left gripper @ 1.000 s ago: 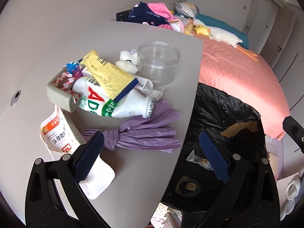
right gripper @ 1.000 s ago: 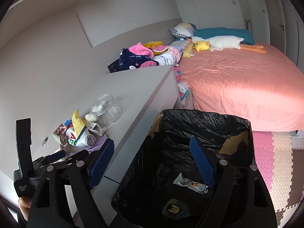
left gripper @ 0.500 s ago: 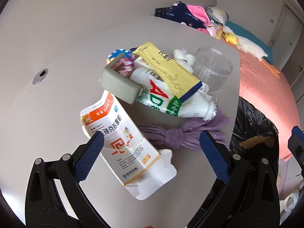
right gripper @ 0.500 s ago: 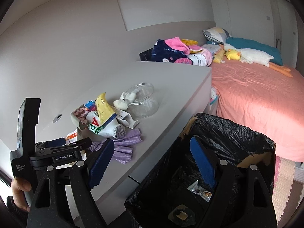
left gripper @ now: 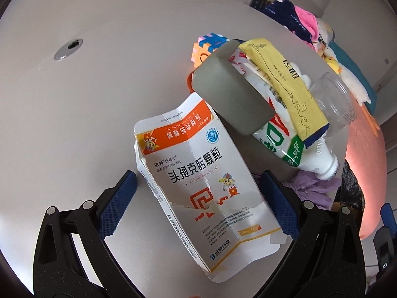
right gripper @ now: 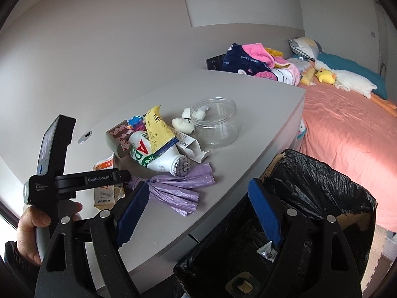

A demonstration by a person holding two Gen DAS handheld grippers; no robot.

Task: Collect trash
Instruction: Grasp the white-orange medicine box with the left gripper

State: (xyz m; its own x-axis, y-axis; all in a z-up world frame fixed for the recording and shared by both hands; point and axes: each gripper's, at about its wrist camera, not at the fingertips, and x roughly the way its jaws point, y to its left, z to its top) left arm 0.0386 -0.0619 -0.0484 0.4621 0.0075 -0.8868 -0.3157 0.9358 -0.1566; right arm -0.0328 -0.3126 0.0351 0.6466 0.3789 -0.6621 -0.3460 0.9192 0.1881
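Grey desk [right gripper: 260, 104] beside pink bed [right gripper: 347, 134]

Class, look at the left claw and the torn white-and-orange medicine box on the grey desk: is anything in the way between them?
Nothing visible is. The torn white-and-orange medicine box lies flat between the closing jaws of the left claw, pads not yet touching it. The grey block overlaps only its far corner.

Soft, even daylight fills both views — no harsh glare, only a faint sheen on the grey desk top [left gripper: 99, 114]. Shadows are weak and diffuse under the clutter. The pink bedspread [right gripper: 347, 134] glows warm, brightest toward the right. Heavy fisheye bending curves the walls, with black vignetting in every corner. Near print reads crisp — the far bedding looks softer in the left wrist view.
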